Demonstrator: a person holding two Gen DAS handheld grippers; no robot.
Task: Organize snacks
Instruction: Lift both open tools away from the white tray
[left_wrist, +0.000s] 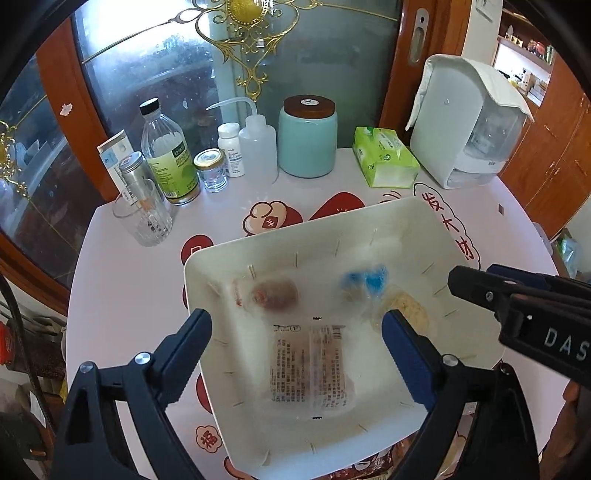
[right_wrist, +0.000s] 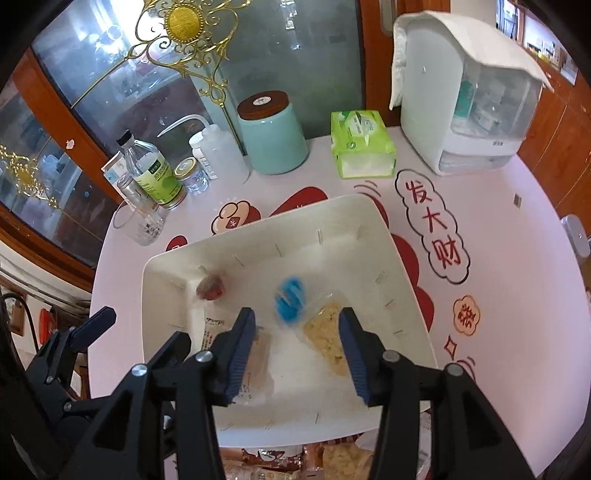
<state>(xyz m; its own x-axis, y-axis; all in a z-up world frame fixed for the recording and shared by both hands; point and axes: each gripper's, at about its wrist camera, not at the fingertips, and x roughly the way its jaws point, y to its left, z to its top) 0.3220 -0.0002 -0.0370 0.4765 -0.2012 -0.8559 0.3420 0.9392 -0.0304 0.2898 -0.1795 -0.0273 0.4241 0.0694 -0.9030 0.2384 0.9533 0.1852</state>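
A white square tray sits on the pink table and holds several wrapped snacks. They are a clear printed packet, a brownish round snack, a blue-wrapped snack and a yellow crumbly snack. My left gripper is open and empty, above the printed packet. My right gripper is open and empty, above the tray between the packet and the yellow snack. It also shows in the left wrist view.
Along the back stand a glass, bottles, small jars, a teal canister, a green tissue pack and a white appliance. More snack packets lie at the near table edge.
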